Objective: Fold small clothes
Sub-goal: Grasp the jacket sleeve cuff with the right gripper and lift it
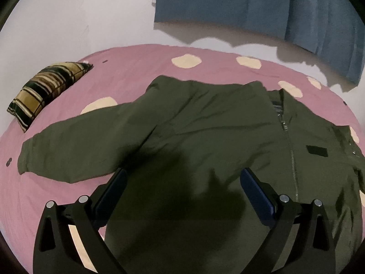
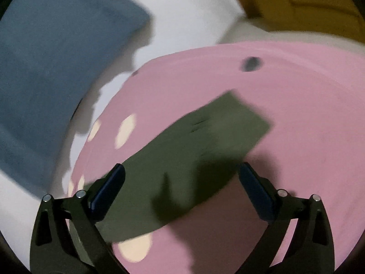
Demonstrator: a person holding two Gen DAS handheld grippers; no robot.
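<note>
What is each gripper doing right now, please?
Left gripper: open, empty, above the green jacket.
Right gripper: open, empty, above the jacket's sleeve.

left hand-held gripper (image 1: pixel 182 178): jaws wide, tilted down | right hand-held gripper (image 2: pixel 181 173): jaws wide, empty

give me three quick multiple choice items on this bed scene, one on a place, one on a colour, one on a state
1. Where is the striped pillow relative to the jacket in the left wrist view?
A. on top of it
B. apart, to its left
C. under its sleeve

2. What colour is the jacket?
A. olive green
B. red
C. white

3. How do the left tongs stand?
A. shut on the zipper
C. shut on the pillow
B. open over the jacket

Key: 1 B, bare pink sheet lies between them; 2 A, its cloth is dark olive; 3 B, the pads stand wide apart with nothing pinched.
</note>
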